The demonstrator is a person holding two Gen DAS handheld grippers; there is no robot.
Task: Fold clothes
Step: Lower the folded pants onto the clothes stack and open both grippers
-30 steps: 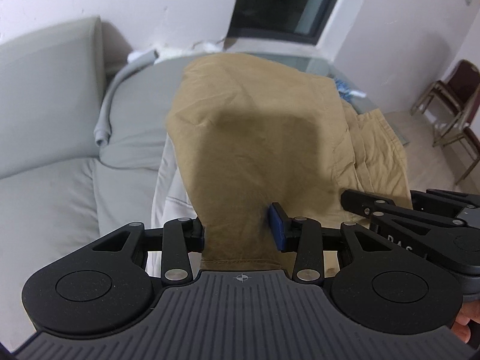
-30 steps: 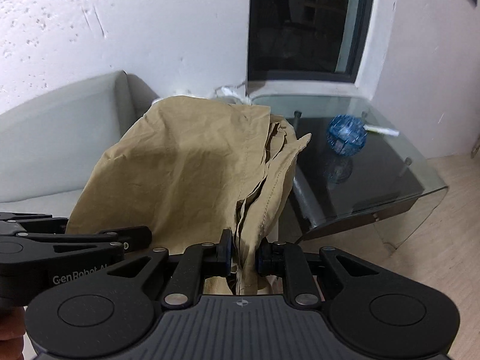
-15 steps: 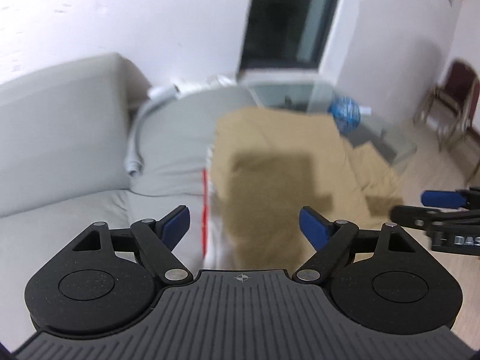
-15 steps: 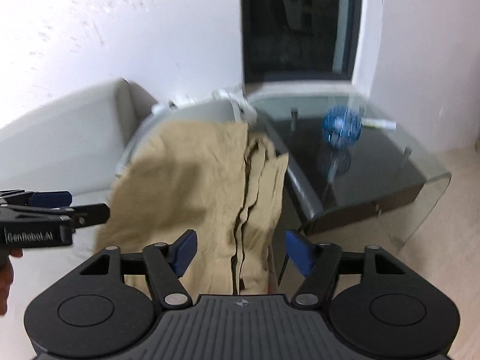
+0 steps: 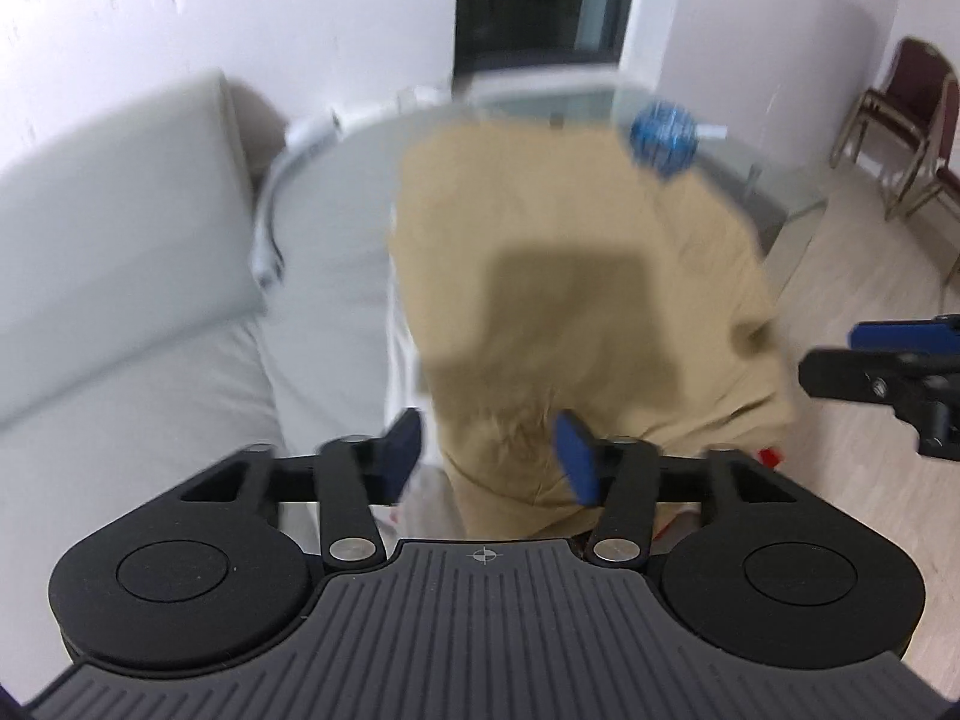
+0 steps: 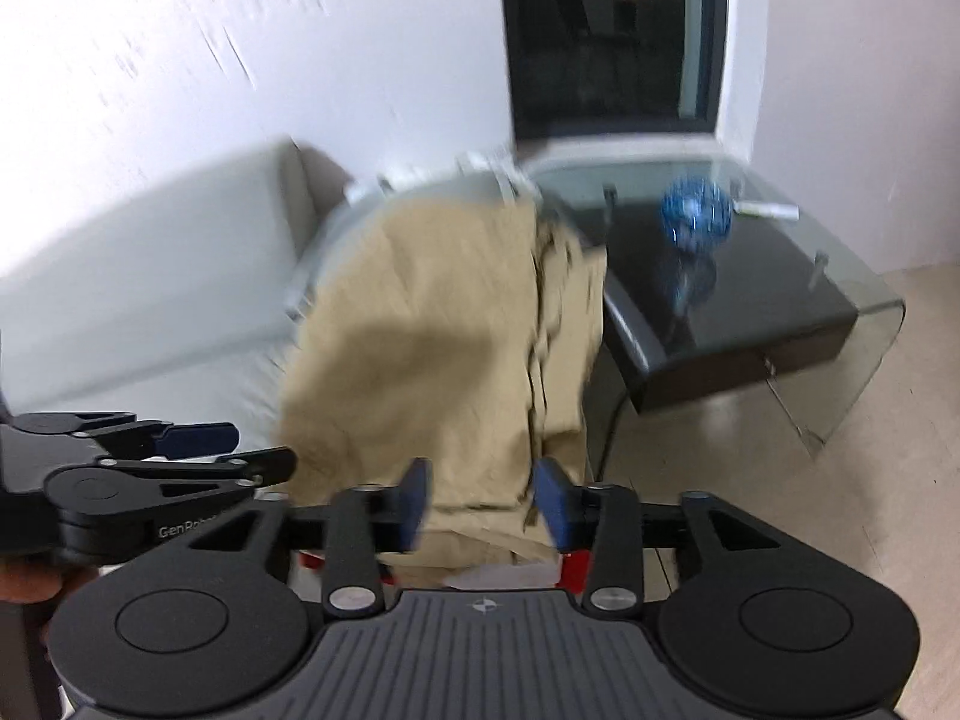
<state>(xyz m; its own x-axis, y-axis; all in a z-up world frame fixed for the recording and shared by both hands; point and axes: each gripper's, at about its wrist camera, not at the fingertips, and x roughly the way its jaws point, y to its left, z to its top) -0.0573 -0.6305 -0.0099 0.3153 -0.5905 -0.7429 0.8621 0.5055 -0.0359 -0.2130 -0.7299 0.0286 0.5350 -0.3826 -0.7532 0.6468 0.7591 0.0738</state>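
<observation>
Pants [image 5: 576,276], tan and crumpled, lie spread over the arm of the grey sofa [image 5: 120,240], just ahead of both tongs and below them. Their near edge sits right under the tips, and the far edge reaches toward the glass table [image 6: 750,324], where a blue ball [image 6: 696,221] sits.

Left tongs [image 5: 489,459] have their blue pads apart, with the jaws closing a little; cloth shows in the gap between them, but the pads do not press on it. Right tongs [image 6: 483,501] stand open too, and the tan cloth is seen between the pads without being pinched. So neither one holds anything. A bit of a hand [image 6: 27,585] shows at the edge of the right view, holding the left tongs.

I think this cloth is soft and light. It will bend and sag anywhere, so it will not keep its shape when lifted. It is not slippery and it cannot break. Thick seams and the bunched strip on the right side look firmer, so a pinch there should hold better than in the thin middle.

A good place to grab looks like the two near corners, one for each of the tongs, so the cloth hangs flat and can be laid over itself. Something red and white [image 6: 573,567] peeks out under the near edge, so a deep pinch could catch that too
</observation>
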